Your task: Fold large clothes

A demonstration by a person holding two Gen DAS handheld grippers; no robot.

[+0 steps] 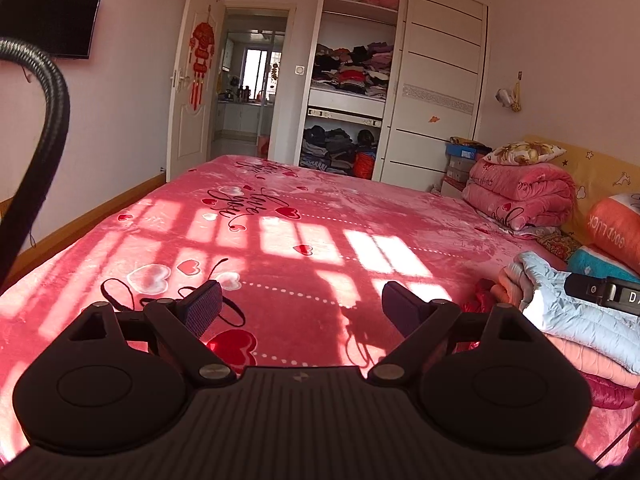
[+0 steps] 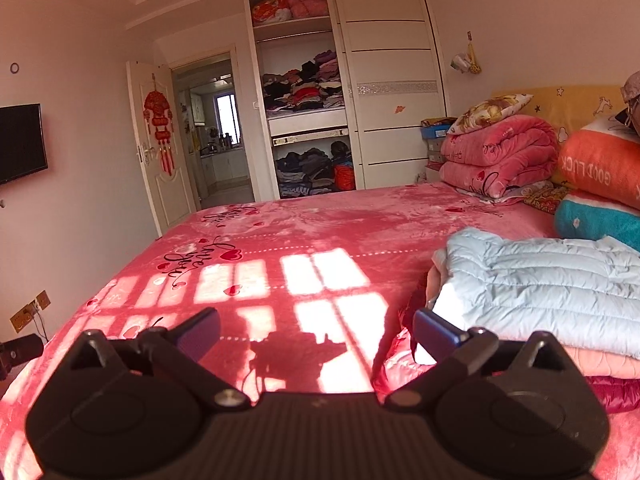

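Both claws spread wide, empty: left gripper, right gripper. Pale-blue quilted jacket atop folded stack at right of bed. Grip one outer hem edge only; lift clear before spreading flat.

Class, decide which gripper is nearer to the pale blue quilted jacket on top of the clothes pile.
Right. The right gripper sits at the edge of the pale blue quilted jacket; the left gripper hovers over open blanket, the jacket off to its right.
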